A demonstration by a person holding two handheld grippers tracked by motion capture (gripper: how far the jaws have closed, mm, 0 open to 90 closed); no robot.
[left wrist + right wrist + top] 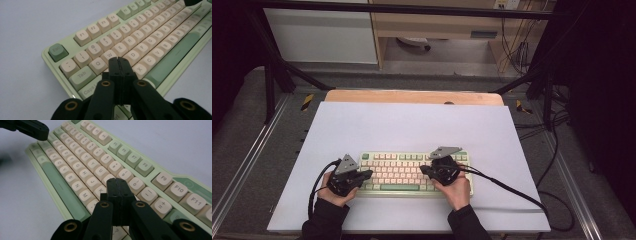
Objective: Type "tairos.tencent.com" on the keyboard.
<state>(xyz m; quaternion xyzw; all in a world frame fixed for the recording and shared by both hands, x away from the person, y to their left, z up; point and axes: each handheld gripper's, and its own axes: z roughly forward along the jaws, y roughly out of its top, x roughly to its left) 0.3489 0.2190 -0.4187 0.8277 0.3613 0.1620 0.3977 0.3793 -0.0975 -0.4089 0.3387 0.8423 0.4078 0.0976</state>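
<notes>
A pale green keyboard with cream and green keys lies near the front of a white sheet. My left gripper hovers over its left end, jaws shut with nothing between them; in the left gripper view its tips sit over the keyboard near the A and S keys. My right gripper is over the right half, also shut and empty; in the right gripper view its tips hang above the keyboard around K and L. The left gripper's jaws show at the top left there.
The white sheet covers a wooden table. Black cables trail from both grippers toward the front. Dark frame bars stand at the back corners, with cabinets beyond.
</notes>
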